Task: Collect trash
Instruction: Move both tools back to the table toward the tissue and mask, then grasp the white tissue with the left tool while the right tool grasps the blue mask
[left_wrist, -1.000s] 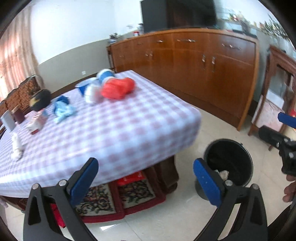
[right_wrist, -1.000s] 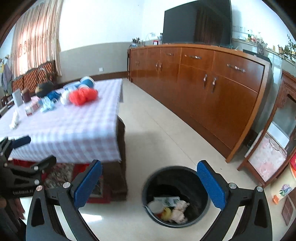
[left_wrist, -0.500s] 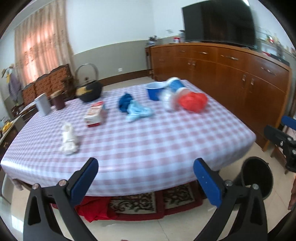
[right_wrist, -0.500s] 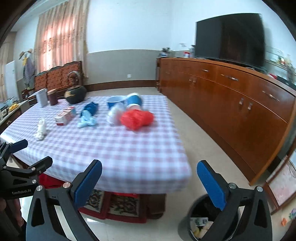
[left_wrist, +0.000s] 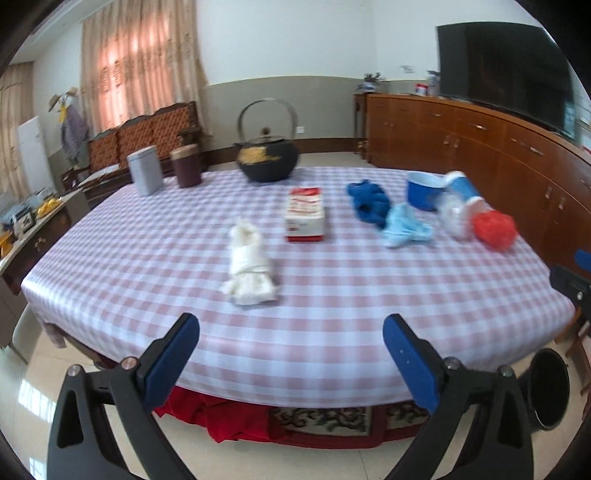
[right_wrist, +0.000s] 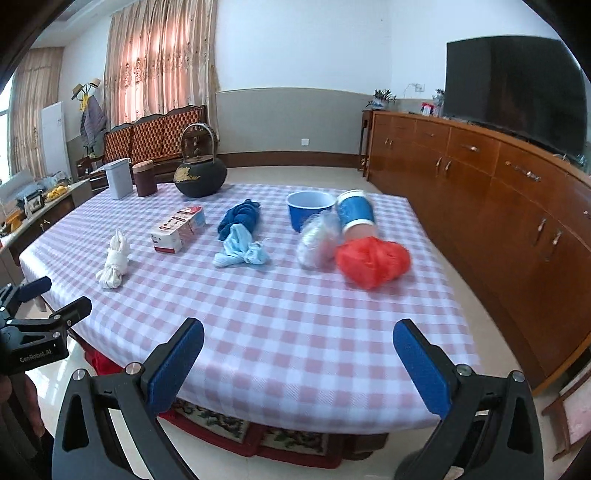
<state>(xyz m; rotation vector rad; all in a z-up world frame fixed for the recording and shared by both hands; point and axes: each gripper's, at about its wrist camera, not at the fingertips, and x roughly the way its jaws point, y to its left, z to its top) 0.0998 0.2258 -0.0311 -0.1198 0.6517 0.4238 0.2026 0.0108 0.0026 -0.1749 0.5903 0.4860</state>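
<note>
Each gripper — left gripper and right gripper — has black cut-out arms with silver screws and flat blue pads. White lettering on the left gripper's side seems to read "GenRobot.AI" — it is small.

Both views are brightly and evenly lit by daylight that is filtered through the pink curtains at the upper left of the frame, where the fabric is blown out to a warm glow. Soft glare is seen on the floor tiles at the lower left. Only faint, diffuse shadows are cast beside the items on the tabletop. Slight motion blur is noticed over the left wrist view, most of all at the right of the tabletop; the right wrist view is sharper. Straight lines are bent by the fisheye lens, and the corners are cut off by a dark vignette.
</note>
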